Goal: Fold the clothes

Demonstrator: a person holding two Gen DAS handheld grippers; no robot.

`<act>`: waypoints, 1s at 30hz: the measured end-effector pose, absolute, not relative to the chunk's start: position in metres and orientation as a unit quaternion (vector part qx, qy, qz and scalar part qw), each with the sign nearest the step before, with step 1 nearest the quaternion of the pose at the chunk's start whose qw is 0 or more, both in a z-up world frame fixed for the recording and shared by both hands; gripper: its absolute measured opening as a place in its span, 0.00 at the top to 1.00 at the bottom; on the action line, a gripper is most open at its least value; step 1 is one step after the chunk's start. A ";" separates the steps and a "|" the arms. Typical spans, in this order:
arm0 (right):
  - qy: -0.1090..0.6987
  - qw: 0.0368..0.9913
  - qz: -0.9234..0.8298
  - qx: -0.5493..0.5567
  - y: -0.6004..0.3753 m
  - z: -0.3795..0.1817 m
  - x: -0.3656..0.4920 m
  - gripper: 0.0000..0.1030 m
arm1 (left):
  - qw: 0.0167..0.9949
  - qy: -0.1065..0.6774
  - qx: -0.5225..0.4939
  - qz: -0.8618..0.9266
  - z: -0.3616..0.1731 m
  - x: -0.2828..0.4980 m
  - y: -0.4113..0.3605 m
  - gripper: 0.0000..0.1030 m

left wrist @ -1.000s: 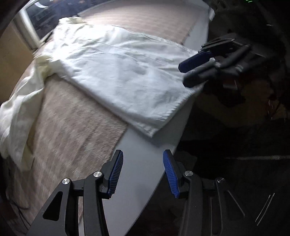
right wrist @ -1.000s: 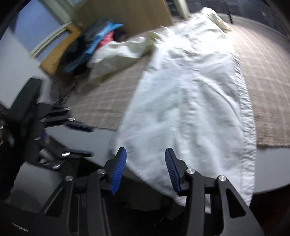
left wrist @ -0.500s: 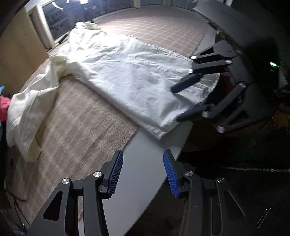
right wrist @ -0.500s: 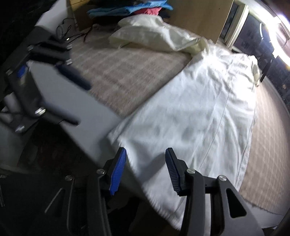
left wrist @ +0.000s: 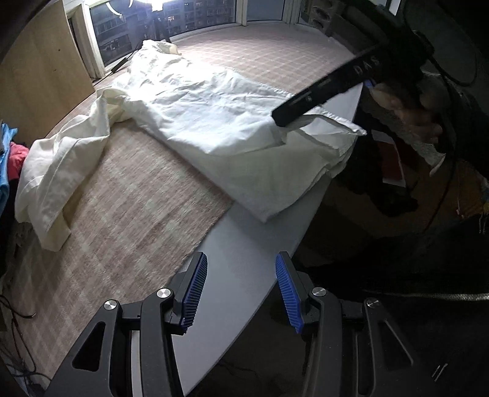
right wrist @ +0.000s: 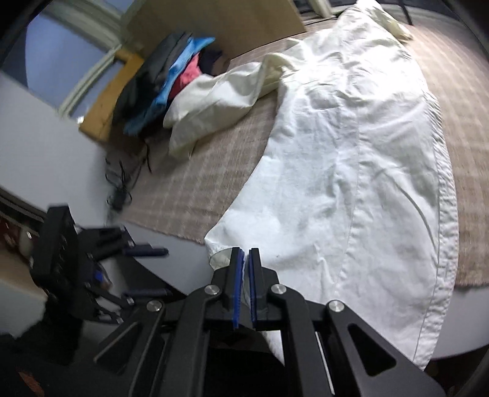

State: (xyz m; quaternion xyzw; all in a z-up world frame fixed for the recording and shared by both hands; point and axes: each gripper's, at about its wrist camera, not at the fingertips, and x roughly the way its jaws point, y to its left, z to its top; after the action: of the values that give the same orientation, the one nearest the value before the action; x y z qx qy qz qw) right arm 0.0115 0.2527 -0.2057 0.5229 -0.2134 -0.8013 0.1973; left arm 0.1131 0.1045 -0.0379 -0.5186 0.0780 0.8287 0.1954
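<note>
— Where's the white garment (left wrist: pixel 220 128) lying?

— Spread long across the checked mat (left wrist: pixel 128 207) on the grey desk (left wrist: pixel 244 244), with its near end hanging over the desk's front edge. The far end bunches up toward the window (left wrist: pixel 183 21).

— And the right gripper (right wrist: pixel 245 268)?

— Its blue fingers (right wrist: pixel 237 293) are pressed together on the near corner of the white garment (right wrist: pixel 351 183), right at the desk's front edge. From the left side you can see that corner lifted off the desk, the hem folded up under the right gripper (left wrist: pixel 321 94).

— The left gripper (left wrist: pixel 241 290)?

— Fingers (left wrist: pixel 195 290) spread wide, nothing between them. It hangs over the bare front edge of the desk, well apart from the garment's corner.

— Anything else on the desk?

— A cream garment (right wrist: pixel 220 100) crumpled at the left side of the mat, touching the white one near its far end. Beyond it, a pile of clothes (right wrist: pixel 171 82), blue, pink and dark, against a brown board (right wrist: pixel 214 21).
</note>
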 end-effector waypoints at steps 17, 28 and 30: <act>-0.125 0.109 -0.815 0.555 0.270 -0.213 0.040 0.89 | 0.210 0.069 -0.489 0.844 -0.014 0.062 0.120 0.53; -0.104 0.061 -0.783 0.610 0.274 -0.210 0.077 0.83 | 0.179 0.107 -0.561 0.801 -0.075 0.035 0.123 0.53; -0.092 0.073 -0.802 0.585 0.276 -0.158 0.080 0.82 | 0.158 0.090 -0.550 0.815 -0.058 0.047 0.094 0.53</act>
State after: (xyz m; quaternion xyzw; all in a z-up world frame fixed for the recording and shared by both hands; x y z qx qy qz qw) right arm 0.0803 0.2762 -0.1582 0.5852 -0.0925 -0.8023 0.0726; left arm 0.0468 0.0944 -0.0585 -0.5501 0.0899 0.8151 0.1576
